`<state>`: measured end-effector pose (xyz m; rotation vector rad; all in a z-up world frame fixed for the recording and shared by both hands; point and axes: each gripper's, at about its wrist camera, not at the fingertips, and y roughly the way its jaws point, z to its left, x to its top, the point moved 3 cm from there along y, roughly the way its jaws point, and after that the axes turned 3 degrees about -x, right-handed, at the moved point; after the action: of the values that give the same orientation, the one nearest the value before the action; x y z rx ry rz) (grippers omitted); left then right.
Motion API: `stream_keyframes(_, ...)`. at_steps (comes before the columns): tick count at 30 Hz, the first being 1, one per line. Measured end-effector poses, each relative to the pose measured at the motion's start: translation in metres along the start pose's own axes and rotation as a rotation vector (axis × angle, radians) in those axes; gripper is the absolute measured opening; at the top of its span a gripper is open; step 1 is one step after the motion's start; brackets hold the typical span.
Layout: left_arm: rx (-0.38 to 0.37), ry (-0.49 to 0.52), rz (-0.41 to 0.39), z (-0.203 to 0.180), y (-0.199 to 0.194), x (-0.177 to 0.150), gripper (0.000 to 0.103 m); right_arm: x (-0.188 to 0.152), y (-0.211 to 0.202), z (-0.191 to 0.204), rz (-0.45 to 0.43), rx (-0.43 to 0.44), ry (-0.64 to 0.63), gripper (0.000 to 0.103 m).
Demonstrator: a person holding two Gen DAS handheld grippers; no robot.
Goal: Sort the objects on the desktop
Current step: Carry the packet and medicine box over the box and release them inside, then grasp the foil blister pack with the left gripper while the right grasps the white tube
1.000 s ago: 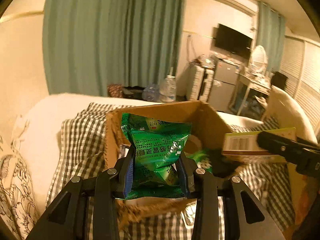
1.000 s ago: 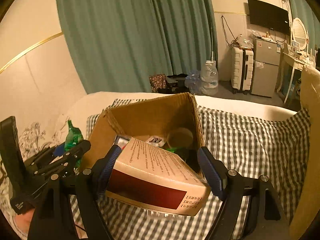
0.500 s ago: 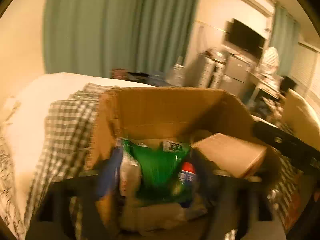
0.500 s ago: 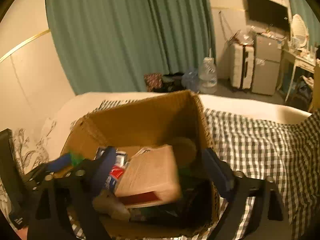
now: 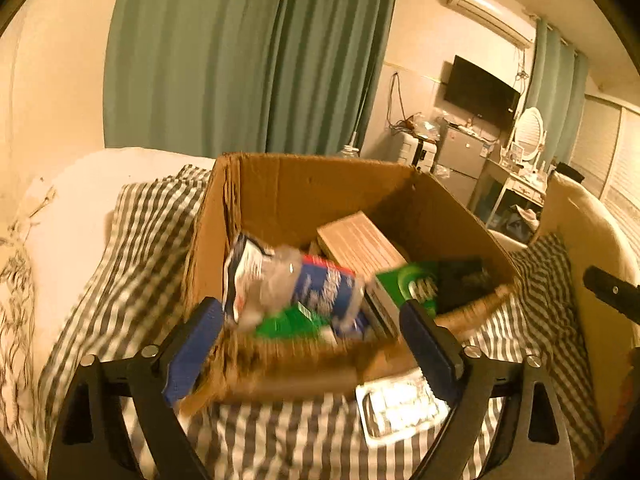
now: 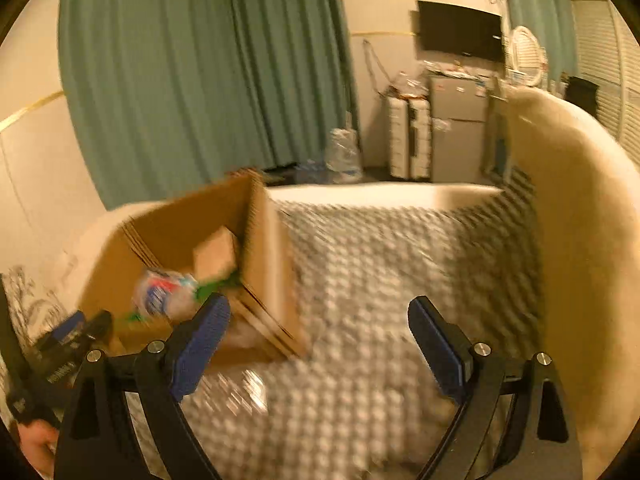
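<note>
Cardboard box (image 5: pixel 320 196) sits on the checked bedspread (image 5: pixel 132 240), open top, already holding a heap: tan carton (image 5: pixel 360 244) leaning toward the back wall, blue-and-white packet (image 5: pixel 320 288) on top of a green pouch (image 5: pixel 288 322), another green pack (image 5: pixel 416 284) at the right, something dark beside it, too blurred to name. Same box shows at left in the right wrist view (image 6: pixel 192 240), blurred.

Left gripper (image 5: pixel 312 340) jaws have just been opening, now wide apart, nothing pinched; blue pads straddle the box's near rim, contents lie beyond them. Right gripper (image 6: pixel 320 344) also spread wide and empty, jaws have just been opening too; it hangs over bare checked cloth beside the box, not over it.

Progress, judged: several items are in the box, both grippers free, so the last two drops look done. Left to do: a shiny blister pack or foil sheet (image 5: pixel 400 408) lies on the bedspread just outside the box's near right corner, near the left gripper's right pad; likely the next pick. Can't tell if more loose items lie out of frame.

Around: cream pillow or cushion (image 6: pixel 580 220) to the right, green curtain (image 5: pixel 240 60) behind, TV (image 5: pixel 480 92), fridge, water jug on the floor. Obstacles: the box's near wall stands between the left gripper and the contents; soft bedding may sag under a flat pick.
</note>
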<state>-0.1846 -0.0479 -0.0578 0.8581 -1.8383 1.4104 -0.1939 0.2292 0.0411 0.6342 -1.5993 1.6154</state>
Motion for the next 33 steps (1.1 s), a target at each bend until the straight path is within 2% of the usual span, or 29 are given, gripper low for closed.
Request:
stream_keyframes(3, 0.045, 0.021, -0.026, -0.004, -0.018, -0.02, 0.1, -0.033, -0.017, -0.021, 0.047, -0.028, 0.003, 0.091)
stream_keyframes(6, 0.043, -0.038, -0.008, -0.003, -0.028, -0.039, 0.1, -0.066, -0.024, -0.027, 0.085, -0.03, -0.01, 0.091)
stream_keyframes(10, 0.053, -0.049, 0.07, -0.008, -0.018, -0.052, 0.101, -0.091, -0.022, -0.004, 0.104, -0.114, -0.171, 0.091)
stream_keyframes(12, 0.056, -0.027, 0.079, -0.015, -0.016, -0.06, 0.101, -0.097, -0.016, 0.001, 0.119, -0.103, -0.182, 0.091)
stream_keyframes(17, 0.049, 0.089, 0.117, -0.043, -0.001, -0.081, 0.101, -0.119, 0.021, 0.01, 0.223, -0.107, -0.093, 0.091)
stream_keyframes(19, 0.042, 0.125, 0.124, -0.051, 0.005, -0.085, 0.101, -0.127, 0.031, 0.01, 0.229, -0.172, -0.11, 0.091)
stream_keyframes(23, 0.031, 0.132, 0.147, -0.065, 0.021, -0.089, 0.101, -0.125, 0.046, -0.016, 0.242, -0.239, -0.032, 0.091)
stream_keyframes(26, 0.008, 0.122, 0.166, -0.077, 0.036, -0.097, 0.101, -0.124, 0.057, -0.033, 0.269, -0.244, 0.029, 0.091)
stream_keyframes(30, -0.005, 0.16, 0.189, -0.093, 0.059, -0.105, 0.101, -0.123, 0.078, -0.045, 0.312, -0.24, 0.074, 0.091)
stream_keyframes(33, 0.024, 0.182, 0.207, -0.105, 0.082, -0.107, 0.101, -0.127, 0.097, -0.058, 0.385, -0.26, 0.144, 0.091)
